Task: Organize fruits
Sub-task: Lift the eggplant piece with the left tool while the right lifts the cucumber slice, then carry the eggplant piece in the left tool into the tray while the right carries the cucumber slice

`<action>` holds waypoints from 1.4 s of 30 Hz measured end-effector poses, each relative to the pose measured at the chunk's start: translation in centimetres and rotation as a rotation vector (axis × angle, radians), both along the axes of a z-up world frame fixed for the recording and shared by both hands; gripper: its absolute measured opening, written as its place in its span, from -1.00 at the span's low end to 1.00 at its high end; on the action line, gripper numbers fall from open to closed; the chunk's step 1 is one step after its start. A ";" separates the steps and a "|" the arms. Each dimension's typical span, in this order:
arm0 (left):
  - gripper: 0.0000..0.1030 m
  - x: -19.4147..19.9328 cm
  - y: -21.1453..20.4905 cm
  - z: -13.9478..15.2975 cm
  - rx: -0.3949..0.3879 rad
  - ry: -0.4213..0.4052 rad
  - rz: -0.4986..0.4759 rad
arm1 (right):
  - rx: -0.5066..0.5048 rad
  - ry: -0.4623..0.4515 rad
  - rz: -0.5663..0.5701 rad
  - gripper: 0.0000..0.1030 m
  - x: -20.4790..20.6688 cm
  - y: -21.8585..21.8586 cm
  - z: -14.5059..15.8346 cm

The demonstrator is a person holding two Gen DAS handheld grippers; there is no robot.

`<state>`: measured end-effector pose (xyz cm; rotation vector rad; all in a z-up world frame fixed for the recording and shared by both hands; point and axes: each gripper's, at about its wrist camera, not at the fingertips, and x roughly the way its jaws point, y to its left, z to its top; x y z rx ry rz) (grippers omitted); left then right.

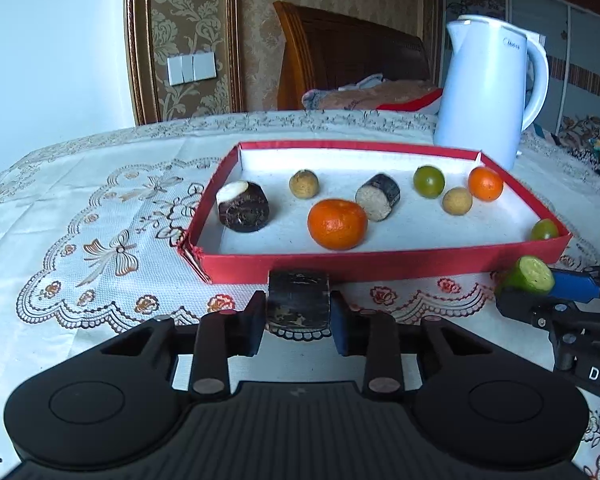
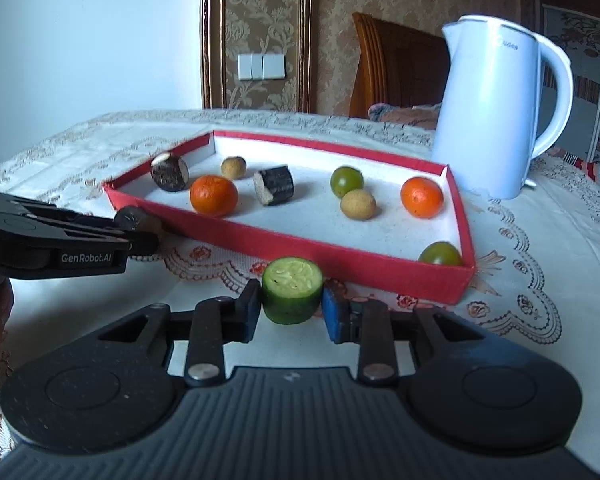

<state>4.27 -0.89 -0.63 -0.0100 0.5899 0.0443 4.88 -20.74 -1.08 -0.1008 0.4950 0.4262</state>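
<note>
At lower centre of the left wrist view, a dark cane piece [image 1: 298, 306] sits pinched in the left gripper [image 1: 298, 316], just before the red tray [image 1: 380, 266]. It looks stiff and light, best held across its round sides. At lower centre of the right wrist view, the right gripper [image 2: 291, 308] is closed on a cucumber chunk [image 2: 291, 294]; its wet flesh may slip, so moderate squeeze suits. Neither piece is in the tray yet.

Left claw [image 1: 298, 312] grips dark sugarcane piece [image 1: 298, 300] before red tray [image 1: 380, 264]
</note>
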 end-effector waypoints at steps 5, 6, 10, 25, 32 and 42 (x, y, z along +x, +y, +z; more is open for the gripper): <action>-0.38 -1.6 0.5 1.5 -0.042 -0.129 0.001 | 0.038 -0.068 -0.043 -0.41 -0.8 -1.1 1.0; -0.38 -1.8 0.5 1.7 -0.041 -0.151 0.002 | 0.043 -0.077 -0.053 -0.41 -0.7 -1.3 1.2; -0.38 -1.8 0.0 2.0 -0.012 -0.175 -0.010 | 0.046 -0.078 -0.078 -0.41 0.1 -1.8 1.6; 0.45 -1.6 -0.7 1.0 0.013 -0.130 -0.006 | 0.050 -0.021 -0.056 -0.41 0.6 -1.6 0.6; -0.27 -0.1 -0.3 0.0 0.007 -0.022 0.004 | 0.047 -0.018 -0.050 -0.41 0.5 -1.4 0.5; -0.39 -0.7 -0.6 0.2 0.030 -0.053 -0.004 | 0.060 -0.030 -0.056 -0.41 0.4 -1.6 0.7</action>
